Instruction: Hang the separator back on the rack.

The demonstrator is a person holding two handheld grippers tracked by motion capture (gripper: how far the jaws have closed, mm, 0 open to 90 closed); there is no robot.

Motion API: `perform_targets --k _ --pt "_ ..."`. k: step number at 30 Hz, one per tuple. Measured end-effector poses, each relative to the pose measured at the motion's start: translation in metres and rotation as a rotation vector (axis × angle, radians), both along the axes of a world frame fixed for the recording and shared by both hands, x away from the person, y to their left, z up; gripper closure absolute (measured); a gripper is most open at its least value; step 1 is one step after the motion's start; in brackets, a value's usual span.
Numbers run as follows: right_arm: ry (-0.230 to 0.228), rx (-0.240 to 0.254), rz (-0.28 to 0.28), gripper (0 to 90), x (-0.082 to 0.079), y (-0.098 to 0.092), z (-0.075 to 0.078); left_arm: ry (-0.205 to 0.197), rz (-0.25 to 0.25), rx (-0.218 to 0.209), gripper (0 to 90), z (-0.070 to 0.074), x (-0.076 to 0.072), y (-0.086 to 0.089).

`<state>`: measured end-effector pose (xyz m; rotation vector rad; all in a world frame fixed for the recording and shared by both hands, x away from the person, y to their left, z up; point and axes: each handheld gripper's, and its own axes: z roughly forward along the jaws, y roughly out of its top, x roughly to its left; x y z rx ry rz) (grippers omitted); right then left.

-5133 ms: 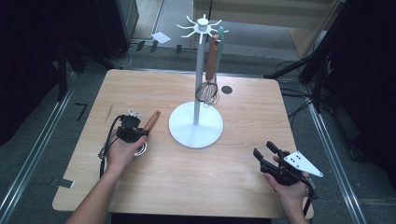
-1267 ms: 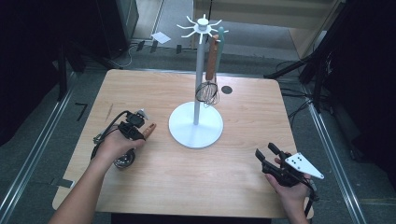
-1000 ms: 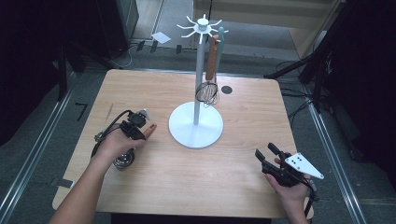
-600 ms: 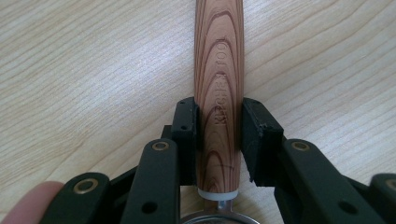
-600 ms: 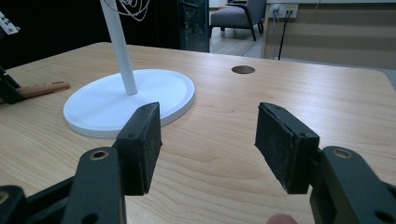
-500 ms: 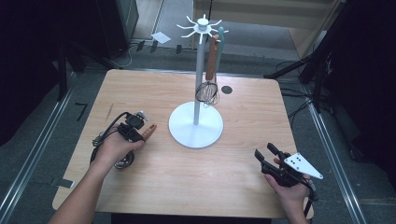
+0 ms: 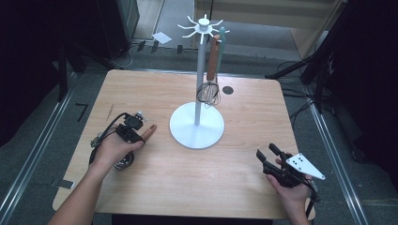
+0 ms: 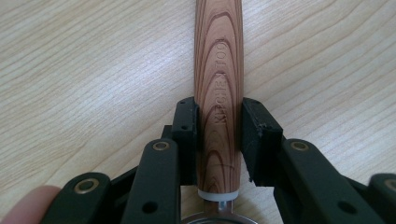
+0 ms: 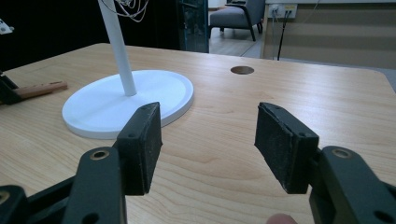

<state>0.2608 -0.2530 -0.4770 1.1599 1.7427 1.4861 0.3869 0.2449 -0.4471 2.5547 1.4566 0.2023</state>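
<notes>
Gripping wooden utensil handle (image 8: 218,98) in left claw (image 8: 218,135), long axis pointing toward white rack (image 7: 196,124); right claw (image 9: 208,140) idling open, farther off.

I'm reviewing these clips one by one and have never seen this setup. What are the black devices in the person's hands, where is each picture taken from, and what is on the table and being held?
A person sits at a wooden table holding a hand-operated claw in each hand; there is no robot arm. The high view looks down from above the person's side. Each of the other two pictures comes from a camera riding on one claw, looking along its two black jaws.

The left claw is shut on a utensil's wooden handle, stamped KITCHENTOOL, lying low over the tabletop; its metal head shows beside the hand. The right claw is open with nothing between its jaws, held near the table's right front corner.

Mid-table stands a white rack with hooks on top. A whisk hangs from it, with a pale green handle beside it.
</notes>
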Motion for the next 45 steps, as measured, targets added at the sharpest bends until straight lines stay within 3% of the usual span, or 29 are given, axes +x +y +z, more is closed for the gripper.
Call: perform_targets --k 6,16,23,30,35,42,45 --pt "-0.002 0.002 -0.004 42.0 0.000 -0.001 0.000 -0.027 0.005 -0.027 70.4 0.007 -0.004 0.004" --pt "-0.002 0.003 0.001 42.0 0.000 0.001 0.000 -0.119 -0.013 -0.081 70.4 0.020 -0.014 0.008" --pt "-0.002 0.004 0.003 42.0 0.000 0.001 0.000 -0.163 -0.007 -0.142 70.3 0.030 -0.020 0.012" --pt "-0.006 0.004 0.006 42.1 0.000 0.001 0.000 -0.266 -0.004 -0.211 70.3 0.036 -0.029 0.014" --pt "-0.007 0.006 0.007 42.1 -0.001 0.002 0.000 -0.348 -0.014 -0.289 70.2 0.040 -0.036 0.017" --pt "-0.006 0.006 0.008 42.1 -0.001 0.001 0.000 -0.416 -0.018 -0.372 70.3 0.037 -0.041 0.017" --pt "-0.005 0.010 0.009 42.1 -0.001 0.001 0.000 -0.448 -0.022 -0.389 70.2 0.037 -0.043 0.017"
